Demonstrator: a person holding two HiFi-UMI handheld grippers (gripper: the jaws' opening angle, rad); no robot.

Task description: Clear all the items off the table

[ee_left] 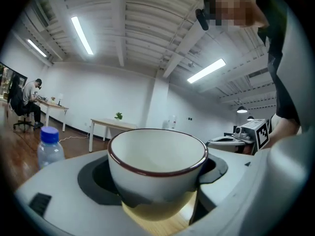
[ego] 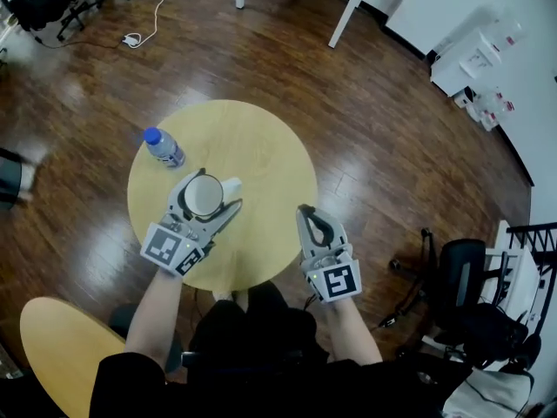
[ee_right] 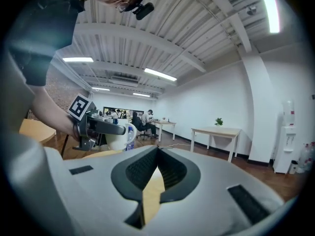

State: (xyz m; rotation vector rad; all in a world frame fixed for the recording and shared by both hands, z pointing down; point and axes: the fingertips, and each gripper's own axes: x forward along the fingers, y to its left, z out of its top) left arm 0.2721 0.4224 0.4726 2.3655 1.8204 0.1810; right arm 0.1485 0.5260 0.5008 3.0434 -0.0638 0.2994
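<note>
Left gripper (ego: pixel 215 192) clamps the white cup (ee_left: pixel 156 166) at centre-left of frame, over the round table (ego: pixel 261 146). Right gripper (ego: pixel 305 212) is pinched shut, empty. Looks like cup-clearing; next, carry it off without tipping, then fetch the bottle (ego: pixel 164 147) at upper left.

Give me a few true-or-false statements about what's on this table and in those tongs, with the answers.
1. The left tongs grip a white cup. True.
2. The cup's rim is blue. False: it is dark reddish brown.
3. The right tongs are shut with nothing between them. True.
4. The water bottle is in the right tongs. False: it sits on the table, held by nothing.
5. The table is square. False: it is round.
</note>
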